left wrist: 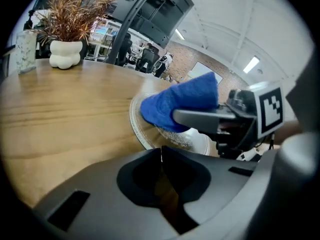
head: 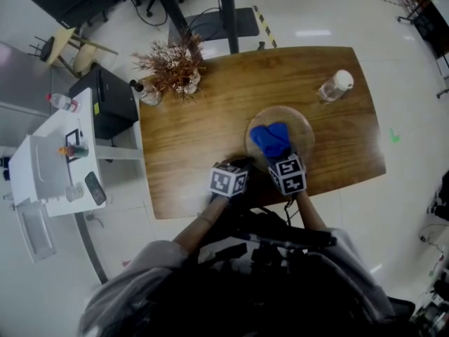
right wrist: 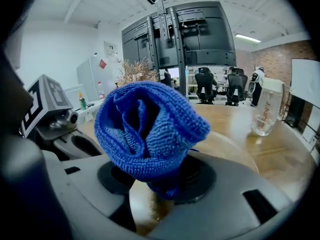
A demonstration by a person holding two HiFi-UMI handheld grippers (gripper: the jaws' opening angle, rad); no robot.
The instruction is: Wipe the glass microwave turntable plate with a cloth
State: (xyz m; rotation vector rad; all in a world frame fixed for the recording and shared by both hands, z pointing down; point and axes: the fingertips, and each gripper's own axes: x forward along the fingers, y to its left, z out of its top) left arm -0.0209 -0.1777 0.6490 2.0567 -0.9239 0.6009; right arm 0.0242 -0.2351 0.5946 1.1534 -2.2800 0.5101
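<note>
the right gripper point(right wrist: 160, 184) is clamped on a bunched blue cloth point(right wrist: 147, 131), holding it over the glass turntable plate point(head: 303, 128), which lies near the front edge of the wooden table point(head: 189, 139). the left gripper point(left wrist: 161, 151) sits just beside the plate's left rim, its jaws pressed together with nothing between them.

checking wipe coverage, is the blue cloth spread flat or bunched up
Bunched up: the blue cloth is a crumpled wad pinched in the right gripper.
</note>
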